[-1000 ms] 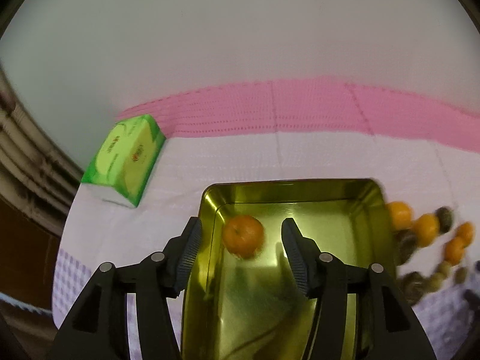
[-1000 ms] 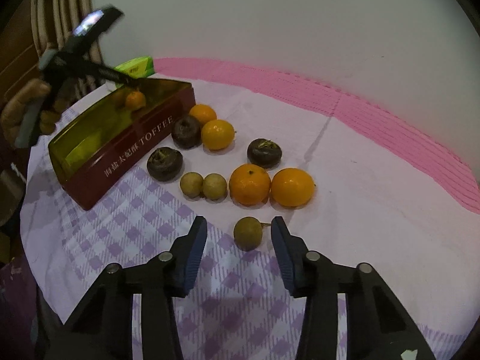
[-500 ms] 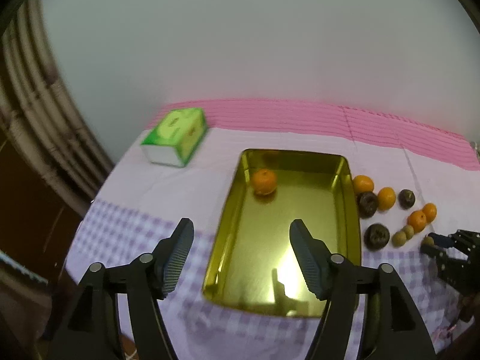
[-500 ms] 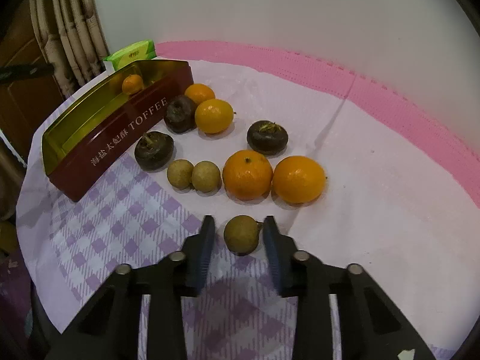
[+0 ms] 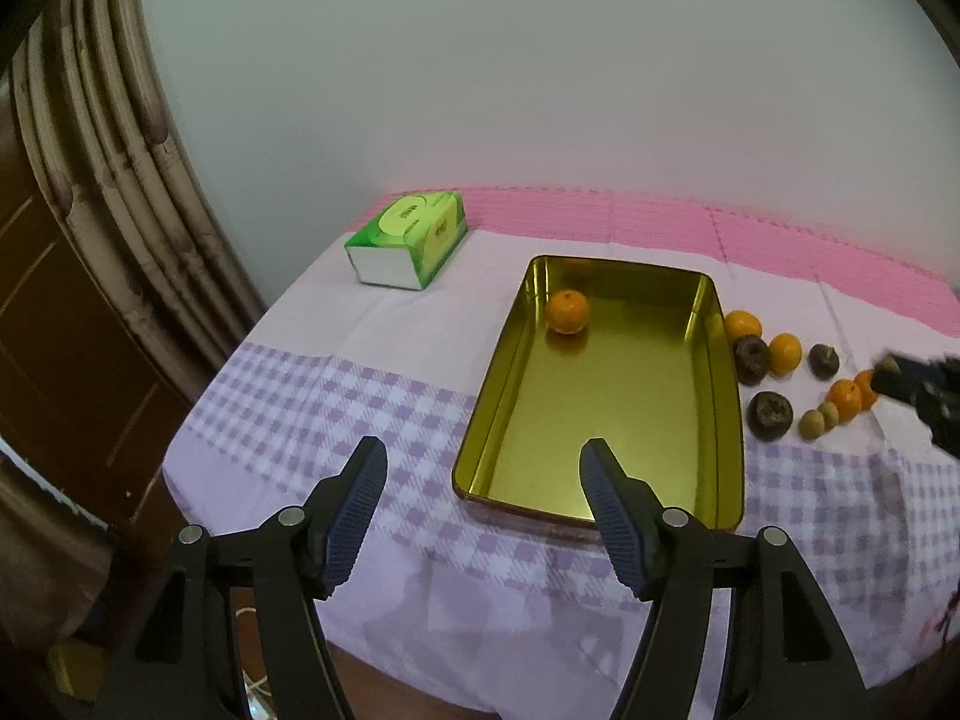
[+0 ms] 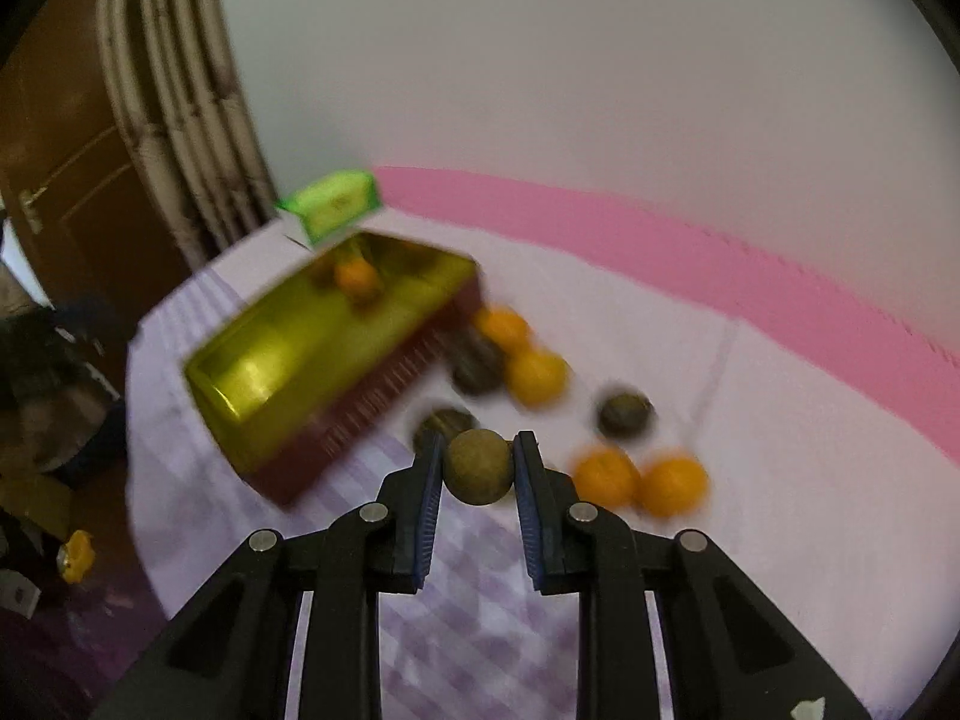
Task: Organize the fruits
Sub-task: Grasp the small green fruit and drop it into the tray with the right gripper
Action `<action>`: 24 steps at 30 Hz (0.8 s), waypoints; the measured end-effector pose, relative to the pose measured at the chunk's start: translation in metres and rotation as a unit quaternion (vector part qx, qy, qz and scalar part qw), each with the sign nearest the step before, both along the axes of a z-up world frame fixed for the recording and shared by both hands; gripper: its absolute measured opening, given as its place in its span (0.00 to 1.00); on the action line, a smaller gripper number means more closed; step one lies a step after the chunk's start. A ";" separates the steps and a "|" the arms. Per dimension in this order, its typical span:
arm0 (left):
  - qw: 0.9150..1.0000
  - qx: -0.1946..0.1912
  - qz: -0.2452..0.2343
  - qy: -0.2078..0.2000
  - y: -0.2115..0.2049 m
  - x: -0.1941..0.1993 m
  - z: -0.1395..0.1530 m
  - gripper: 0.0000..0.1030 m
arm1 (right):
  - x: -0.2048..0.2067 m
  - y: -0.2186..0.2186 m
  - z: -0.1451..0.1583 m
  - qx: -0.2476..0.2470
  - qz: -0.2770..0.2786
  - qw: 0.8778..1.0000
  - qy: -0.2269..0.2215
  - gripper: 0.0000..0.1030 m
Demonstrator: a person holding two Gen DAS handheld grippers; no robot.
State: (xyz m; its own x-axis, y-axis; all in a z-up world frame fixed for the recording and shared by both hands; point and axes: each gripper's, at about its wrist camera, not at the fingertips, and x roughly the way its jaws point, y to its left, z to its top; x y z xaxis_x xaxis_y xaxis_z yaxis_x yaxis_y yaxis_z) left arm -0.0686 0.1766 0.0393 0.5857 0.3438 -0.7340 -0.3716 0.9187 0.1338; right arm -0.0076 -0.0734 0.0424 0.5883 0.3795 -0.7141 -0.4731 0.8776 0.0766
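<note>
A gold tin with red sides holds one orange near its far end. Right of the tin lie several oranges, dark round fruits and small tan ones. My left gripper hangs open and empty above the tin's near end. In the right wrist view my right gripper is shut on a small tan-brown round fruit, lifted above the cloth. That view is blurred; the tin sits to the left, oranges and dark fruits beyond the fingers.
A green tissue pack lies at the table's far left. The cloth is purple-checked near me, with a pink strip along the wall. A curtain and a wooden door stand to the left. The table edge drops off just below my left gripper.
My left gripper let go of the orange in the tin, opened wider and drew back and up. My right gripper closed on the small tan fruit and lifted it off the cloth.
</note>
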 end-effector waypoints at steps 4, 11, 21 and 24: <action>0.999 -0.029 0.012 -0.015 0.013 -0.003 0.004 0.68 | 0.027 0.042 0.021 0.014 0.032 0.999 -0.012 0.21; 0.999 -0.037 0.026 -0.006 0.027 -0.001 -0.005 0.70 | 0.080 0.104 0.004 -0.005 0.057 0.998 0.012 0.21; 1.000 -0.028 0.010 0.005 0.026 0.002 -0.012 0.80 | 0.121 0.147 -0.038 -0.044 0.060 0.996 0.056 0.21; 0.999 -0.030 0.008 0.009 0.027 0.003 -0.014 0.80 | 0.132 0.150 -0.045 -0.050 0.053 0.995 0.066 0.21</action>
